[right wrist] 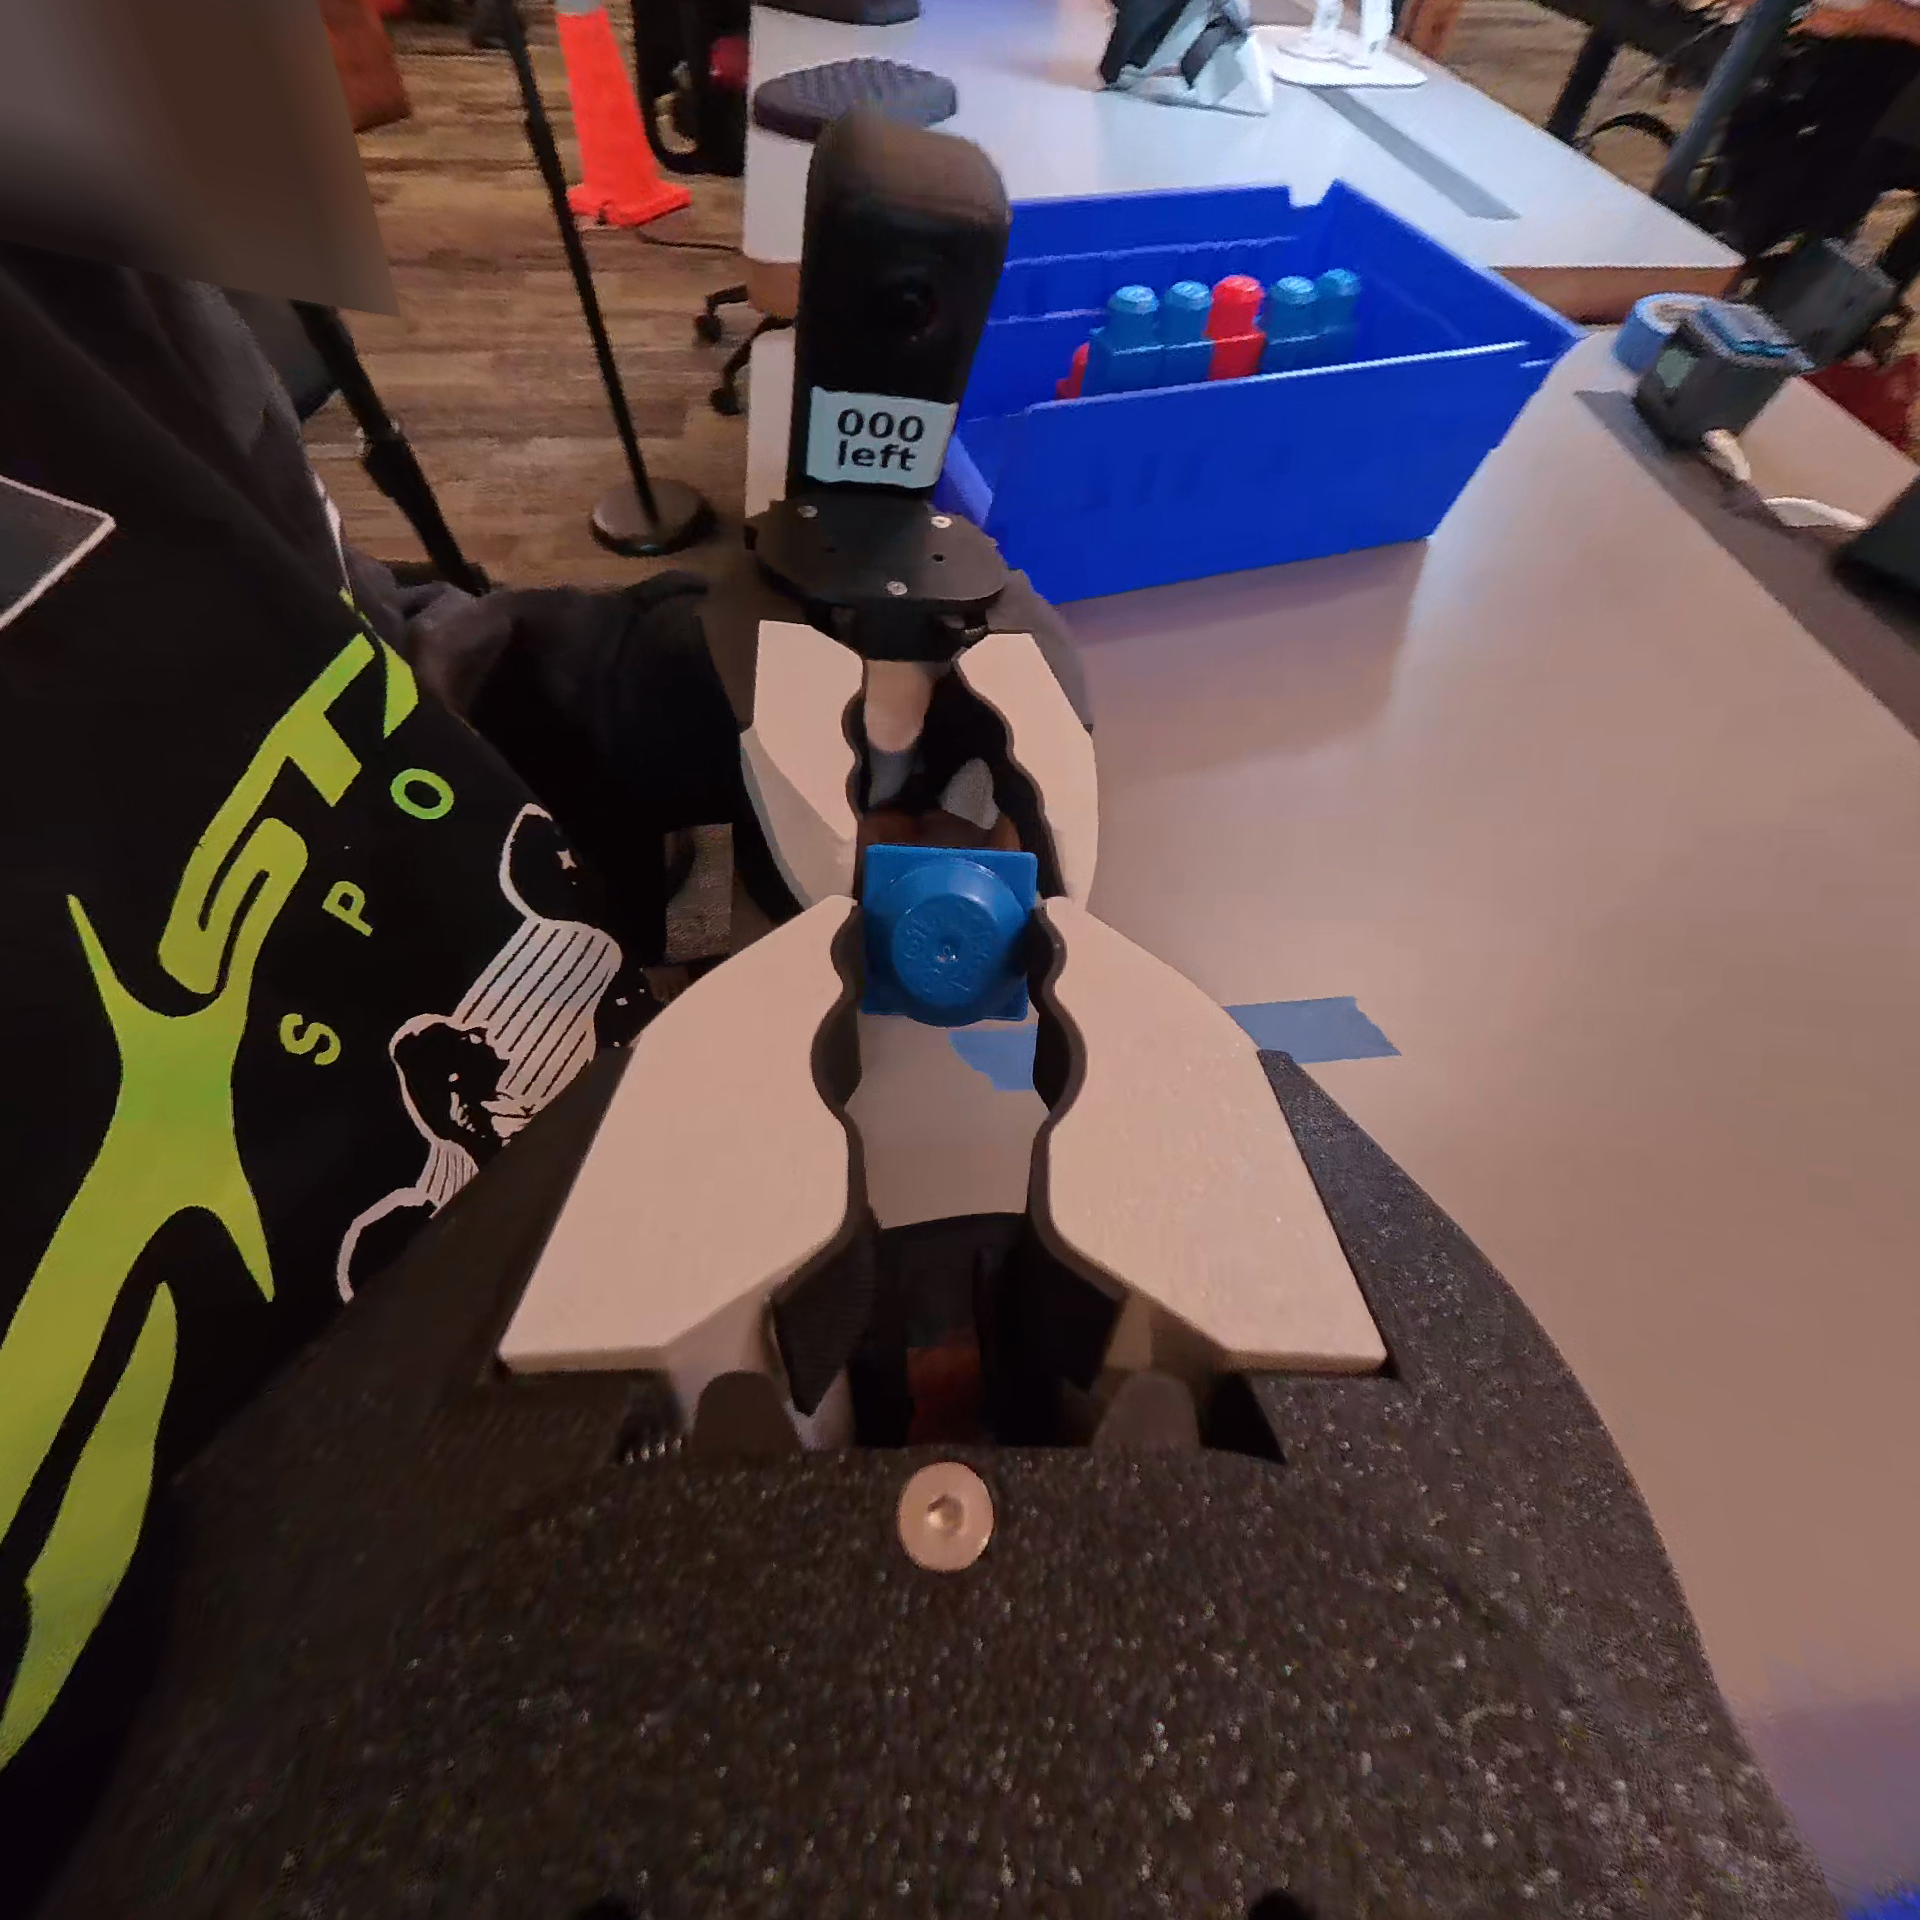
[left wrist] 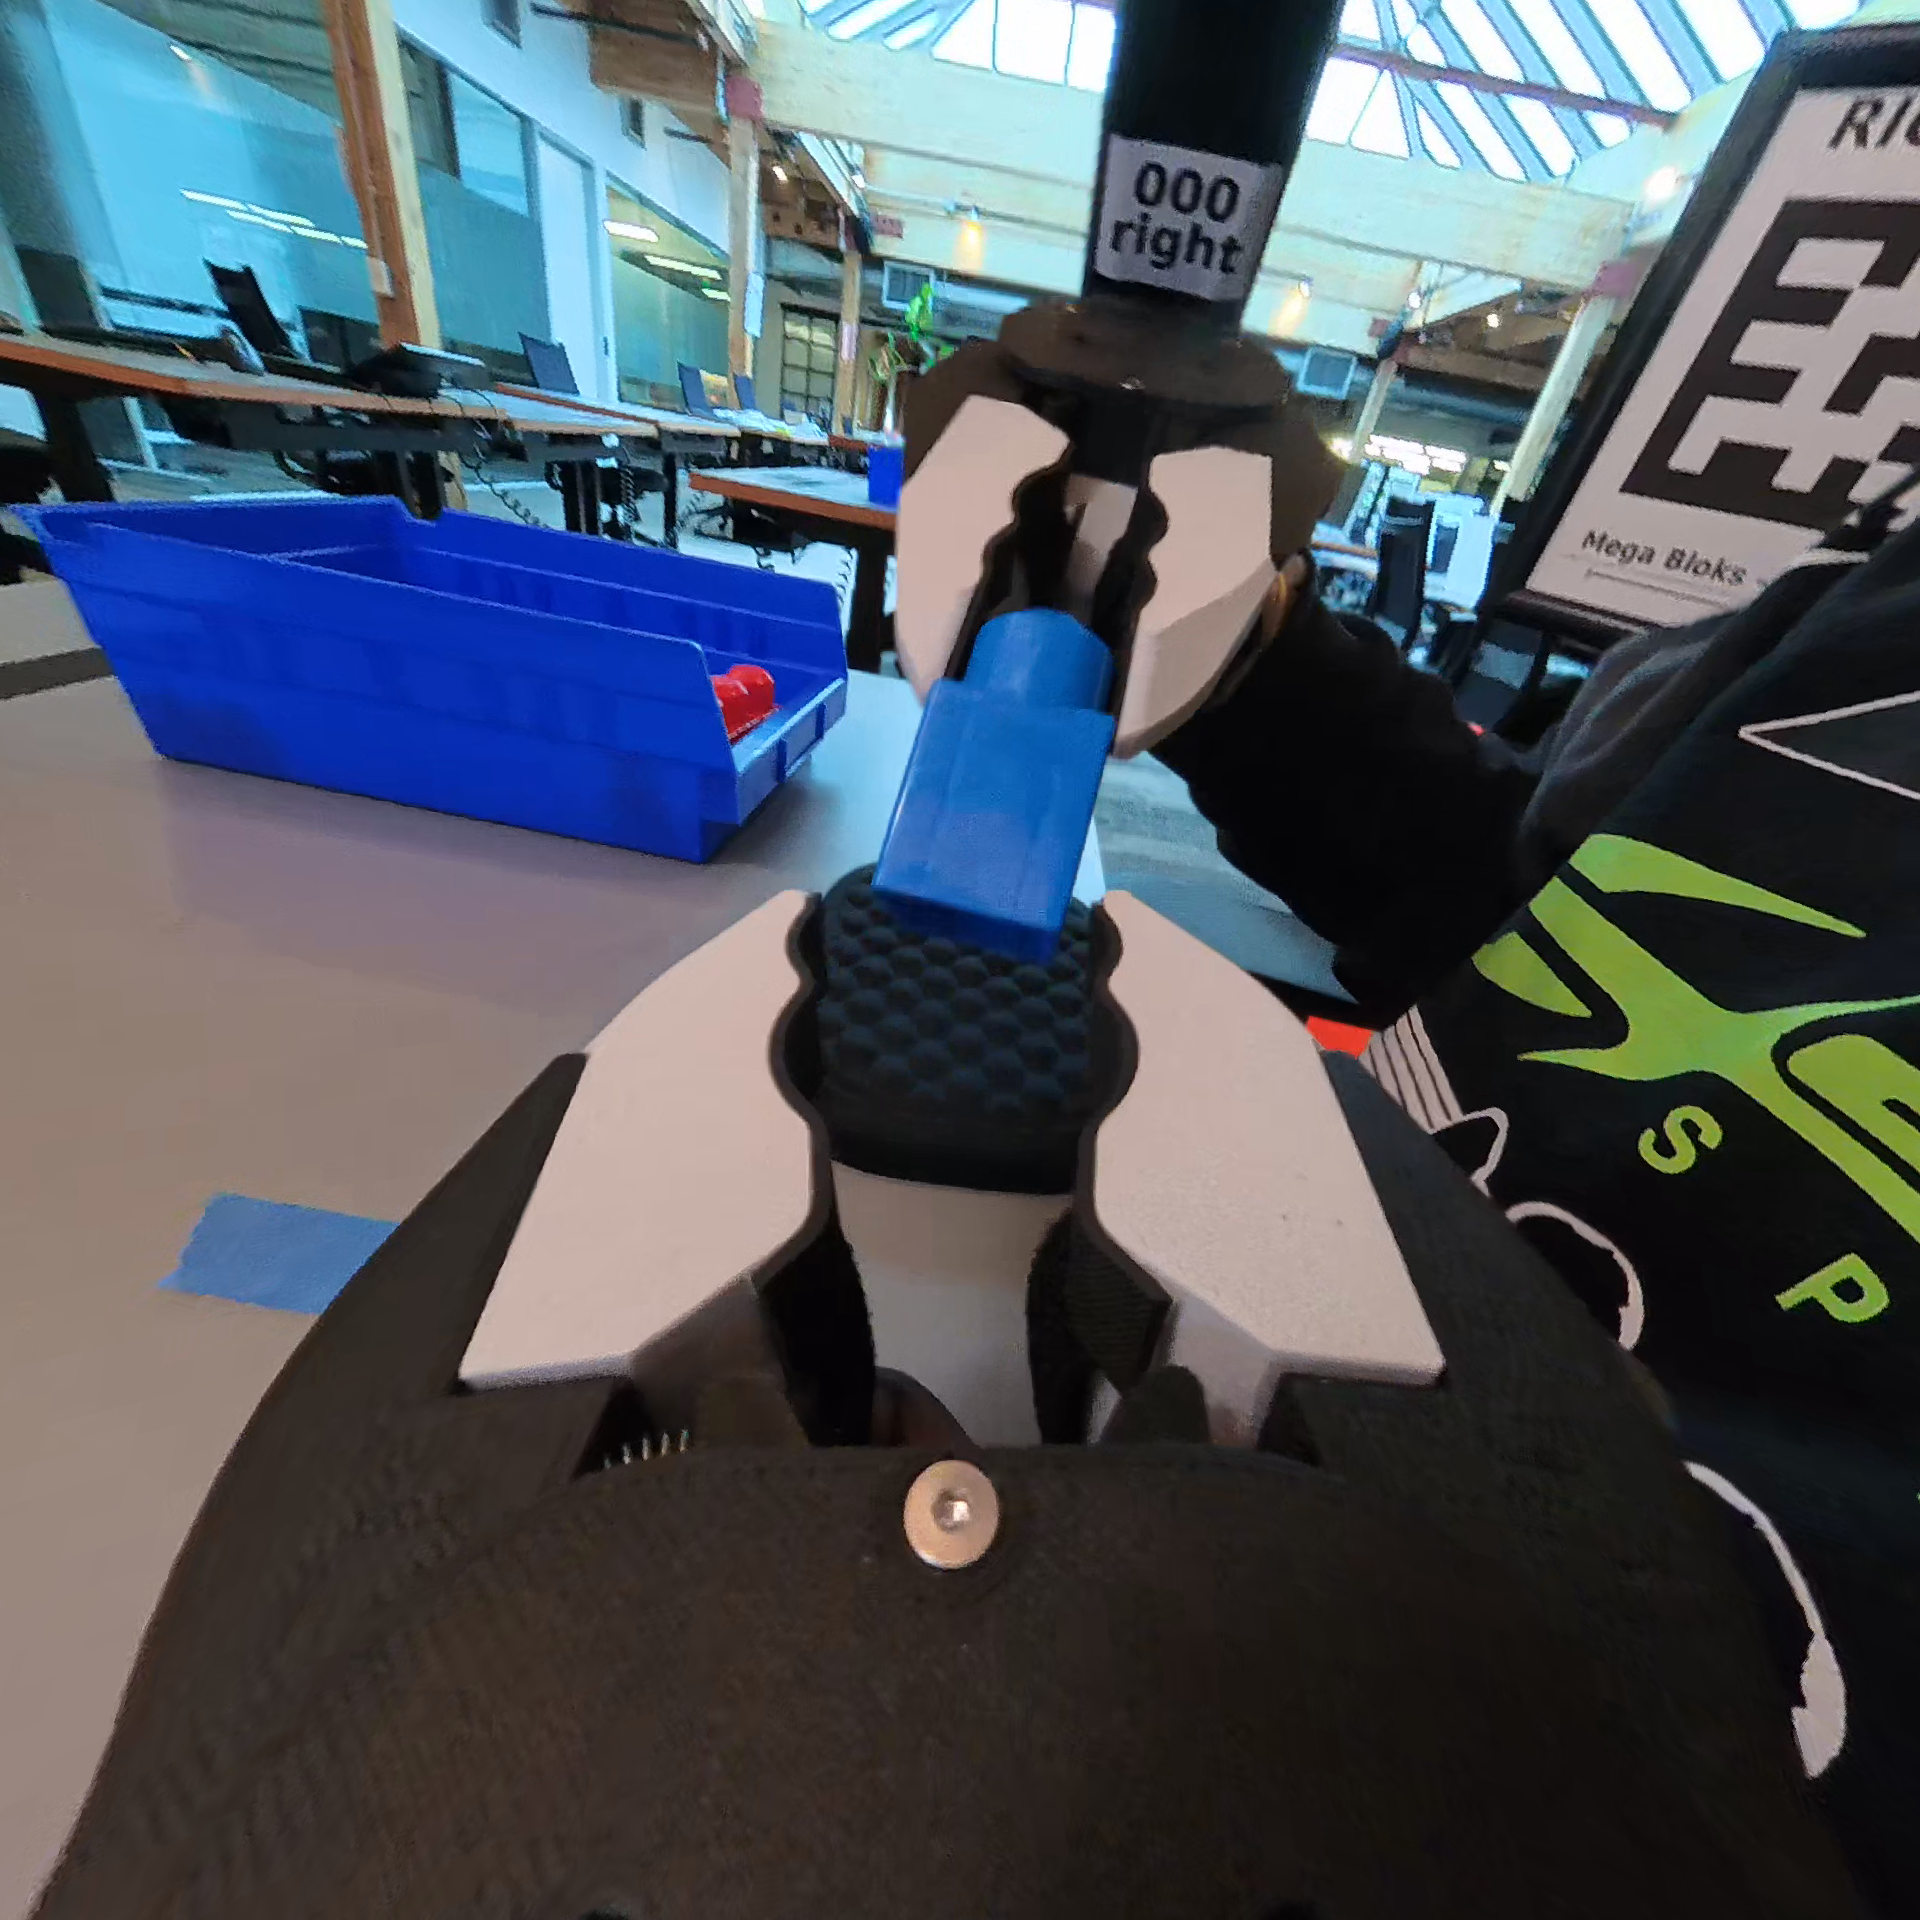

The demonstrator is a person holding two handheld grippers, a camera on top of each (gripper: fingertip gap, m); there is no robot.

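A blue toy block [left wrist: 987, 821] hangs in the air between my two grippers, above the grey table [left wrist: 312, 987]. My right gripper [right wrist: 945, 920] is shut on its round stud end [right wrist: 940, 940], with both fingers pressed on its sides. In the left wrist view the right gripper [left wrist: 1023, 707] comes in from above. My left gripper [left wrist: 961, 914] is open around the block's square end, with a gap showing beside the left finger [left wrist: 727, 1039]. It faces the right gripper in the right wrist view [right wrist: 945, 873]. A black dimpled surface [left wrist: 956, 1049] shows between the left fingers.
A blue bin [left wrist: 416, 665] on the table holds red and blue blocks [right wrist: 1216, 332]. Blue tape [right wrist: 1309, 1029] marks the tabletop. A person in a black printed shirt [left wrist: 1714, 1039] stands close. A sign board [left wrist: 1714, 416], an orange cone [right wrist: 613, 135] and a black device [right wrist: 1714, 364] are around.
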